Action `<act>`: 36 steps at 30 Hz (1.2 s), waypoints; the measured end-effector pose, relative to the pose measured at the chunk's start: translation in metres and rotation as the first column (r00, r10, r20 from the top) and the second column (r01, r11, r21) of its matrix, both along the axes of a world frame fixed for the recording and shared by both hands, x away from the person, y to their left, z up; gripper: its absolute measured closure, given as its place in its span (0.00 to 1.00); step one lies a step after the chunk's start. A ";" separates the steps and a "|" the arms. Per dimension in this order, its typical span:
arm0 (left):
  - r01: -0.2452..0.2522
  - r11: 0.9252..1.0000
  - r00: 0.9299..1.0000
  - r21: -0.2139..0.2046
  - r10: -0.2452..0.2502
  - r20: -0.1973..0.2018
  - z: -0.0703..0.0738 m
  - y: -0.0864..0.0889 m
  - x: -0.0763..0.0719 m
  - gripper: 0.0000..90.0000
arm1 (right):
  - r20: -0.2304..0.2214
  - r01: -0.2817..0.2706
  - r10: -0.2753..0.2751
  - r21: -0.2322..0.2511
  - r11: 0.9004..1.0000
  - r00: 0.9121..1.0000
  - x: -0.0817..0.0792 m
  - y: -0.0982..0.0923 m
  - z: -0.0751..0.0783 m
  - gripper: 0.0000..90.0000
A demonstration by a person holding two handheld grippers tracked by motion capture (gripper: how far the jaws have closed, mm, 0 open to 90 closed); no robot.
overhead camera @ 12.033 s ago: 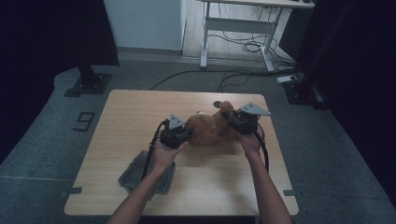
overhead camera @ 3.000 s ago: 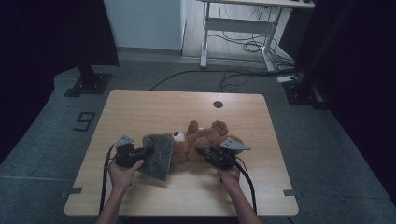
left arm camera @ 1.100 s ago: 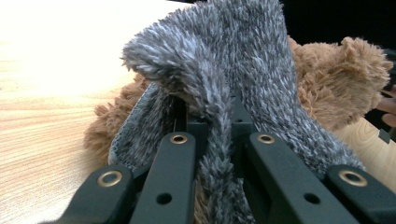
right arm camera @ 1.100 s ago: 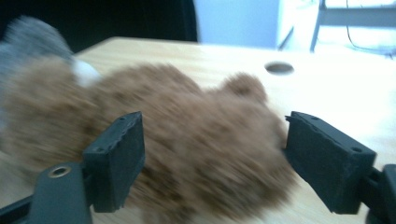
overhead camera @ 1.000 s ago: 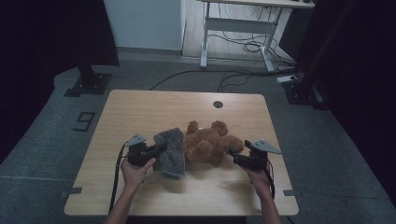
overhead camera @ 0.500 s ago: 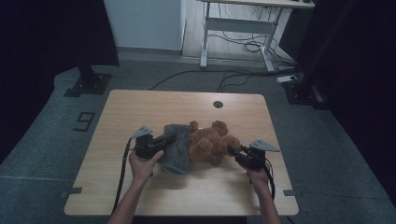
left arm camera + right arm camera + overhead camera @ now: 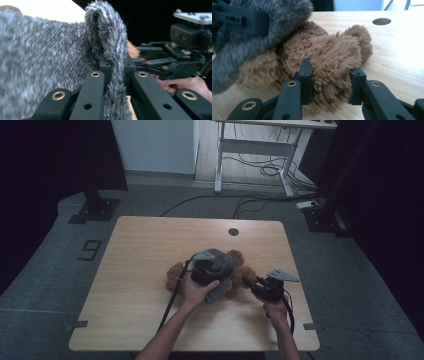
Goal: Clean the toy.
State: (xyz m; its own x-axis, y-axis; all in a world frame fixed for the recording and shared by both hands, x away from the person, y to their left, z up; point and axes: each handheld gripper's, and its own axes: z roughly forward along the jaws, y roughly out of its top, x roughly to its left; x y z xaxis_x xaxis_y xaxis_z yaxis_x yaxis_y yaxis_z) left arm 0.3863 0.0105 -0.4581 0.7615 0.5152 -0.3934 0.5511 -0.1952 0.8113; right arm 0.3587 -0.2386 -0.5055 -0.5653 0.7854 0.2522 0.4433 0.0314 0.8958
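- The brown plush bear lies a little toward the person's side of the middle of the tabletop, with bare wood all round it.
- A grey fuzzy cloth is draped over the bear's middle; brown plush pokes out from under it on the left, the far side and the right.
- The left gripper sits on top of the bear, its jaws closed on a fold of the grey cloth; in the left gripper view the fold rises straight up between the two black jaws.
- The right gripper is at the bear's right side, low on the tabletop; its jaws are set fairly wide and press into a lump of brown plush from both sides.
- A round hole in the tabletop lies beyond the bear, near the far edge.
- Left of the bear the wood runs open to the left edge; right of it, the right gripper is nearer the right edge.
- Between the bear and the near edge, only the person's forearms cross the wood.
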 end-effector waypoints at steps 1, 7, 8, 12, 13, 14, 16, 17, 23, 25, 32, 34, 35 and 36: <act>0.011 1.000 1.000 0.008 -0.011 0.000 0.000 -0.006 -0.002 0.93 | -0.006 0.004 -0.004 0.002 1.000 1.000 0.000 0.000 0.000 0.72; 0.010 0.993 1.000 0.113 -0.011 0.004 -0.010 -0.025 -0.008 0.92 | -0.014 0.005 -0.005 0.004 1.000 1.000 -0.001 0.000 0.001 0.72; 0.003 0.993 1.000 0.120 -0.003 0.002 -0.013 -0.023 -0.008 0.92 | -0.018 0.001 -0.001 0.008 1.000 1.000 0.000 -0.001 0.001 0.72; -0.018 0.992 1.000 0.124 0.018 0.001 -0.021 -0.008 -0.010 0.93 | -0.028 0.000 0.001 0.011 1.000 1.000 0.000 -0.003 -0.001 0.72; -0.021 0.992 1.000 0.121 0.021 -0.001 -0.023 -0.003 -0.010 0.93 | -0.027 -0.002 0.002 0.008 1.000 1.000 0.001 -0.004 -0.001 0.72; -0.022 0.993 1.000 0.119 0.023 -0.006 -0.024 0.002 -0.011 0.93 | -0.029 -0.006 0.007 0.013 1.000 1.000 0.001 -0.004 -0.002 0.72; -0.029 0.992 0.999 0.121 0.031 -0.008 -0.024 0.014 -0.012 0.93 | -0.032 -0.023 0.023 0.024 0.999 0.999 0.002 -0.005 -0.003 0.72; -0.036 0.991 0.999 0.126 0.037 -0.006 -0.024 0.020 -0.014 0.93 | -0.033 -0.028 0.029 0.026 0.999 0.999 0.002 -0.005 -0.003 0.72; -0.108 0.989 0.994 0.099 0.108 0.000 -0.025 0.066 -0.023 0.93 | -0.041 -0.048 0.050 0.031 0.998 0.998 0.004 -0.004 -0.006 0.72; -0.129 0.988 0.992 0.086 0.129 0.000 -0.025 0.080 -0.025 0.93 | -0.045 -0.057 0.059 0.035 0.998 0.997 0.004 -0.006 -0.008 0.72; -0.211 0.977 0.977 0.041 0.211 0.008 -0.018 0.129 -0.030 0.93 | -0.047 -0.063 0.066 0.046 0.997 0.997 0.005 -0.007 -0.009 0.72; -0.216 0.976 0.976 0.022 0.216 0.013 -0.013 0.135 -0.032 0.93 | -0.045 -0.063 0.065 0.045 0.997 0.997 0.005 -0.007 -0.009 0.72; -0.216 0.976 0.976 0.018 0.216 0.021 -0.010 0.135 -0.033 0.93 | -0.041 -0.064 0.066 0.043 0.997 0.997 0.005 -0.007 -0.009 0.72; -0.212 0.977 0.977 0.012 0.212 0.030 -0.007 0.134 -0.033 0.93 | -0.037 -0.064 0.066 0.041 0.997 0.997 0.005 -0.007 -0.008 0.72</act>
